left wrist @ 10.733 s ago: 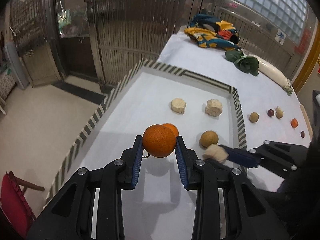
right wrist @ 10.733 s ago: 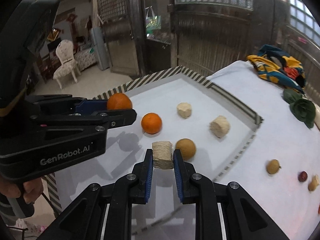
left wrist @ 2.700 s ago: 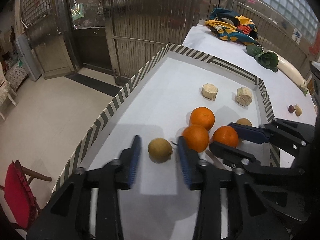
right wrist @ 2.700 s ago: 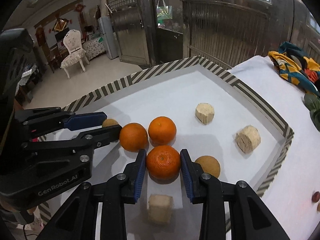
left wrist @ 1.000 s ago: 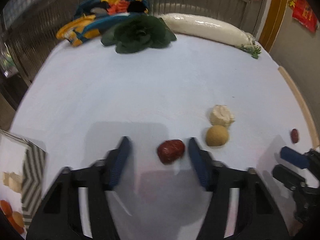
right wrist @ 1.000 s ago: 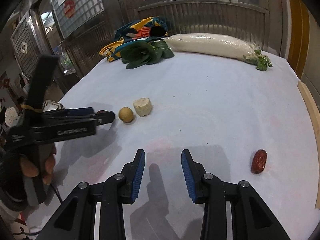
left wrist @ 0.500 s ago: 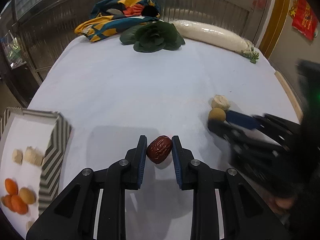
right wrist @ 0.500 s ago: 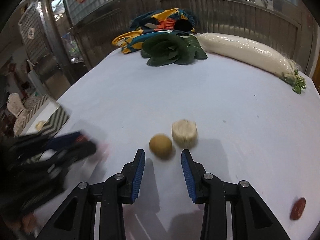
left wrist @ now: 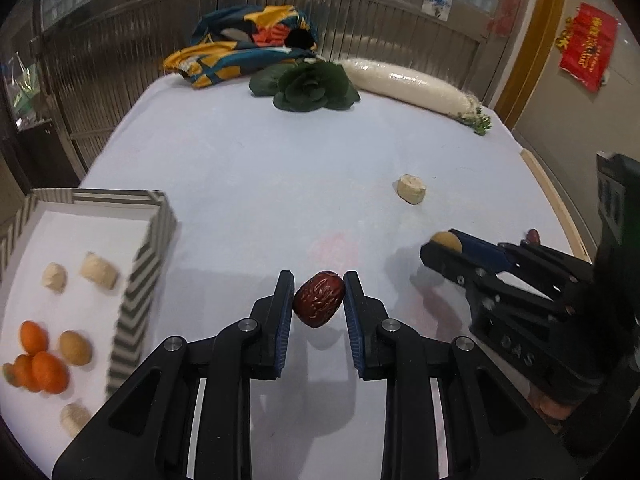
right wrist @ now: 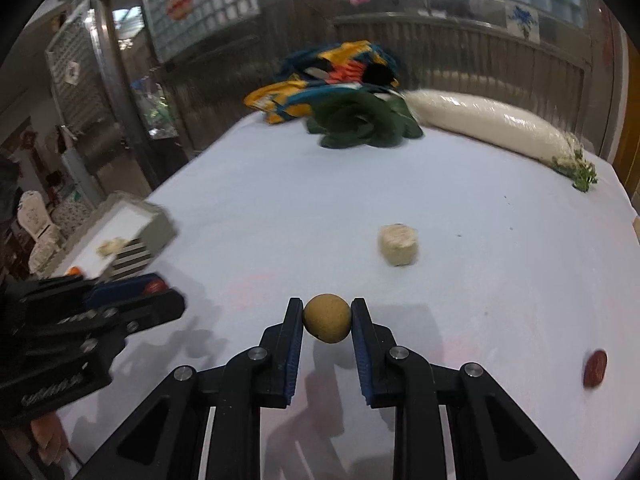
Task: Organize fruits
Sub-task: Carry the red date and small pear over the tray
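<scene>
My left gripper [left wrist: 318, 290] is shut on a wrinkled red date [left wrist: 319, 300], held just above the white tablecloth. To its left is the striped-rim tray [left wrist: 140, 256], holding oranges [left wrist: 40, 364], a tan fruit [left wrist: 75, 347] and beige chunks [left wrist: 98, 275]. The jaws of my right gripper [right wrist: 327, 307] are closing, and a round tan fruit [right wrist: 327, 319] sits between them with both pads against it. Behind it lies a beige chunk [right wrist: 399, 245], and a second red date [right wrist: 595, 368] rests at the right. The left wrist view shows the right gripper [left wrist: 444, 246] at the right.
At the far end of the table lie a colourful cloth [left wrist: 244, 50], a dark green leafy vegetable [left wrist: 312, 86] and a long white radish [left wrist: 412, 84]. A wooden strip [left wrist: 556, 208] marks the table's right edge. A hand [right wrist: 48, 436] holds the left gripper.
The left jaws closed on the red date and carried it left, bringing the tray into view. The right gripper moved up to the tan fruit and its jaws narrowed onto it.
</scene>
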{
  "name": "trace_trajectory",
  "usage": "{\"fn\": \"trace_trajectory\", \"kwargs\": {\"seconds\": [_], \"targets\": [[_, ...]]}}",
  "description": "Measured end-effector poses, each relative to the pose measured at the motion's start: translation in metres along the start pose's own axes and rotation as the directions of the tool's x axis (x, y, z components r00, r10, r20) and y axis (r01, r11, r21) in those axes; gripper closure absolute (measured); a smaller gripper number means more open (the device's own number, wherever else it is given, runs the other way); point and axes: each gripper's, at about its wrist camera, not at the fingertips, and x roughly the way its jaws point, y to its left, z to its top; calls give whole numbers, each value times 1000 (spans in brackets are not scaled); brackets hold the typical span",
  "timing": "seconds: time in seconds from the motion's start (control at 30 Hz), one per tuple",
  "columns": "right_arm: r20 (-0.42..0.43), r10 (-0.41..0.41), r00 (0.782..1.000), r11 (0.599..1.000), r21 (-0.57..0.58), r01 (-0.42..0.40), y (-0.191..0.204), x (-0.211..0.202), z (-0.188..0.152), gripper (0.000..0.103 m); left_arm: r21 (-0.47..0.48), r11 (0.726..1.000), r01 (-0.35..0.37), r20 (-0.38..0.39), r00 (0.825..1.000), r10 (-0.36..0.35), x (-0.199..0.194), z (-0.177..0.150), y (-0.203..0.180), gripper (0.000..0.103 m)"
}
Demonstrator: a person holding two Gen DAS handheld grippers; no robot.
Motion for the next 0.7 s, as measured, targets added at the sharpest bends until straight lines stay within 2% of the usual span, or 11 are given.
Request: {"fn": "trace_trajectory", "kwargs": {"seconds": [0.27,0.53,0.7], "targets": [[60,91,994,996,-10,-91,52,-32,-19,80,23,999,-23,61,998,21,-41,-22,18,79],[72,148,986,988,-49,-145,99,-36,-19,80,2,996,-87,122,989,86,-72,-39,50,79],[70,177,982,982,-86,-170,128,-34,-15,80,-29,993,-118,135,984,120,-82,-47,73,79]]}}
